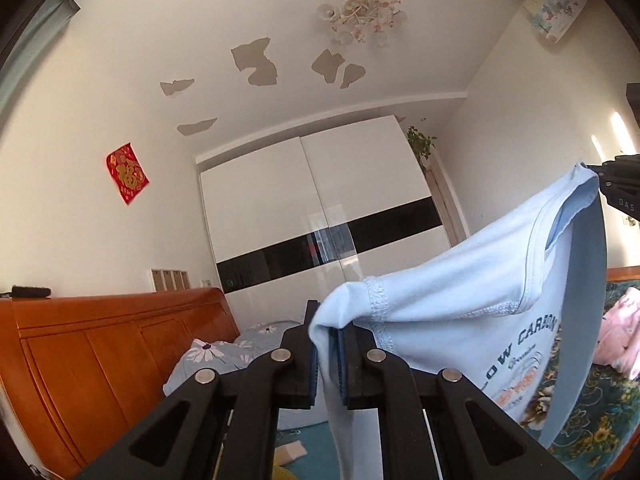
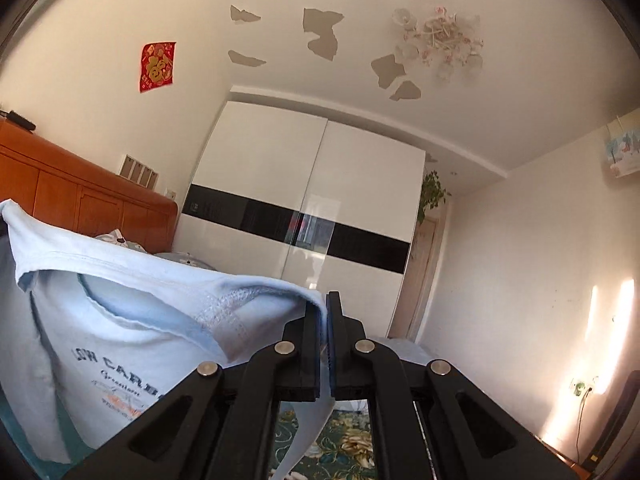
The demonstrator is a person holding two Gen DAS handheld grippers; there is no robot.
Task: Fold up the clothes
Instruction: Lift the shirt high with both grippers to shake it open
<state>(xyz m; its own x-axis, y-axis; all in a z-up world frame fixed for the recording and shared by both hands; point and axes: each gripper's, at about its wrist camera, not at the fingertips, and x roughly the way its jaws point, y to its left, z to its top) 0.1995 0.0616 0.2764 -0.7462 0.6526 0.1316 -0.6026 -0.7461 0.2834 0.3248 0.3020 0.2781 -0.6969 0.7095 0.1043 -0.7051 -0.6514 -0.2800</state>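
Note:
A light blue T-shirt (image 1: 472, 280) with dark printed lettering hangs in the air, stretched between my two grippers. My left gripper (image 1: 330, 320) is shut on one shoulder or sleeve end of it. In the left wrist view the right gripper (image 1: 600, 180) shows at the far right edge, pinching the shirt's other end. In the right wrist view my right gripper (image 2: 324, 312) is shut on the shirt (image 2: 120, 320), which spreads to the left and hangs down below the jaws.
Below is a bed with a floral green cover (image 1: 588, 424) and an orange wooden headboard (image 1: 104, 344). Flowered pillows (image 1: 212, 356) lie by the headboard; a pink garment (image 1: 620, 336) lies at right. A white wardrobe (image 2: 304, 200) stands ahead.

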